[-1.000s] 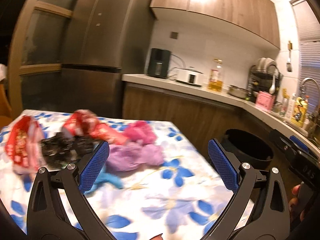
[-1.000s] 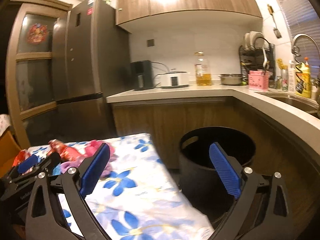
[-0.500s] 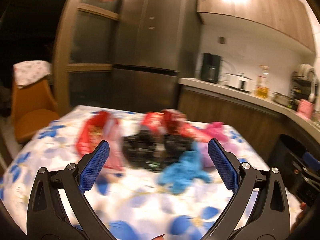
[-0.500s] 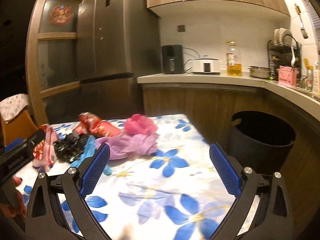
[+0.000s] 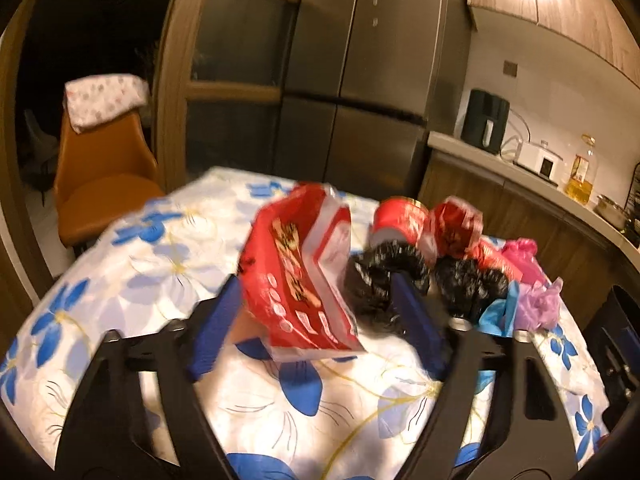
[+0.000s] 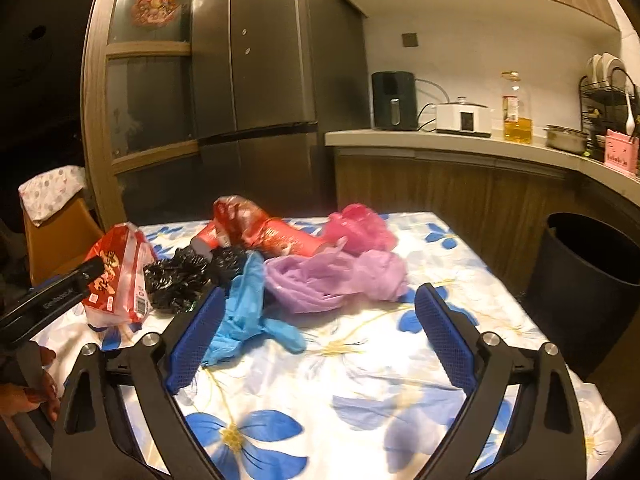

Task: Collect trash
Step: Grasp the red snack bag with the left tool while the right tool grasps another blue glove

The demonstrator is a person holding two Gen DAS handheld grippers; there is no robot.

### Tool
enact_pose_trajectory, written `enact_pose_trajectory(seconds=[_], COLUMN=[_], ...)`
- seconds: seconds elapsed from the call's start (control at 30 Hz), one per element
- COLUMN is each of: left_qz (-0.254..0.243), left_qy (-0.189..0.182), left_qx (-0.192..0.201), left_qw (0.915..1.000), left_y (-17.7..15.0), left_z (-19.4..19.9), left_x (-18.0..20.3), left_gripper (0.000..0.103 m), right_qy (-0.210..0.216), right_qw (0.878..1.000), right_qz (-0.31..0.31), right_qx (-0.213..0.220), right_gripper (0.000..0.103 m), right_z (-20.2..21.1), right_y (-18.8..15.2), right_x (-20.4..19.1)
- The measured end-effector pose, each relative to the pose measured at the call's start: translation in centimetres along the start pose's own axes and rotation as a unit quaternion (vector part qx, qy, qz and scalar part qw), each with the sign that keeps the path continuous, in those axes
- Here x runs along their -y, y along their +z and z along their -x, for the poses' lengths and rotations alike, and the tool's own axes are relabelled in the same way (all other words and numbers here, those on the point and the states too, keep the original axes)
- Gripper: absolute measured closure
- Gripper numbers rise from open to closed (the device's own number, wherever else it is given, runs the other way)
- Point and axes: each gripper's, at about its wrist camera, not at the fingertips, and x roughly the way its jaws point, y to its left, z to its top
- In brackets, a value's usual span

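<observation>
Trash lies heaped on my desk (image 6: 460,264). My left claw (image 5: 316,320), wide, straddles the red snack bag (image 5: 300,276); I should close low on its body. My right claw (image 6: 320,340) waits wide near the blue glove (image 6: 244,308).

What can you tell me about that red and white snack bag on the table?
The snack bag is a crinkly plastic packet, red with yellow print and a whitish, partly see-through side; a barcode label shows in the right view. It looks opened and mostly empty, standing propped up on the floral tablecloth at the left end of the trash pile, against the crumpled black bag. The left gripper is open around it; whether the pads touch it is unclear.
</observation>
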Motion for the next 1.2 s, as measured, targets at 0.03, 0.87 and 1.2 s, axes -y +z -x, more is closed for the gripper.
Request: enact_pose_trajectory(seconds=[0.03,0.87,1.2], left_qz=[0.001,0.013,-0.013], left_qy=[-0.003,-0.126,-0.143], left_qx=[-0.009,0.031,0.05], left_qw=[1.0,0.9915,0.9883], left_y=[0.0,0.2,0.2], left_z=[-0.4,5.8,8.0], left_x=[-0.1,0.3,2.3], left_gripper=[0.045,0.103,0.103], right_qy=[0.003,0.066,0.097], right_qw=[1.0,0.991,0.993], right_qz=[-0.001,0.013,0.003], right_qx=[-0.003,-0.118,-0.063], right_gripper=[0.011,0.092,0.099], right_z=[-0.3,-7.3,-1.5], right_y=[-0.1,-2.2,-0.7], right_x=[-0.1,-4.1,-2.4])
